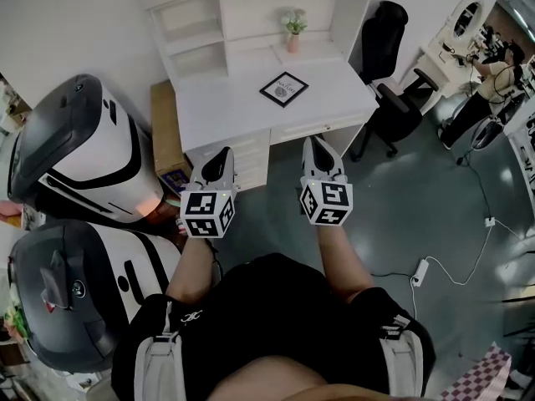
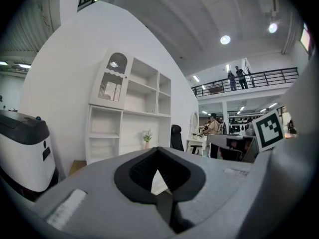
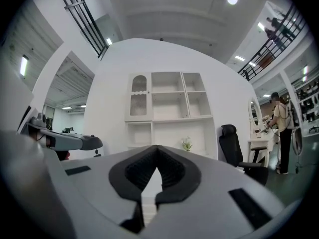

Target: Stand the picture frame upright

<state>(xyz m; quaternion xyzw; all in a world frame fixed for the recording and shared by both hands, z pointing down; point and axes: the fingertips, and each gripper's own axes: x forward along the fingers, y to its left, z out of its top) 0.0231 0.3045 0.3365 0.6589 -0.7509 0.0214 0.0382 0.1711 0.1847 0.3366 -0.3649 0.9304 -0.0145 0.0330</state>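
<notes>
A black picture frame lies flat on the white desk, toward its back right. My left gripper is shut and empty, held level in front of the desk's drawers, well short of the frame. My right gripper is also shut and empty, level near the desk's front edge, below the frame. In the left gripper view the jaws meet with nothing between them. The right gripper view shows the same closed jaws. The frame is hidden in both gripper views.
A small potted plant stands at the desk's back by the white shelf unit. A black office chair is to the desk's right. Two large white-and-grey machines stand on the left. A cable and power strip lie on the floor.
</notes>
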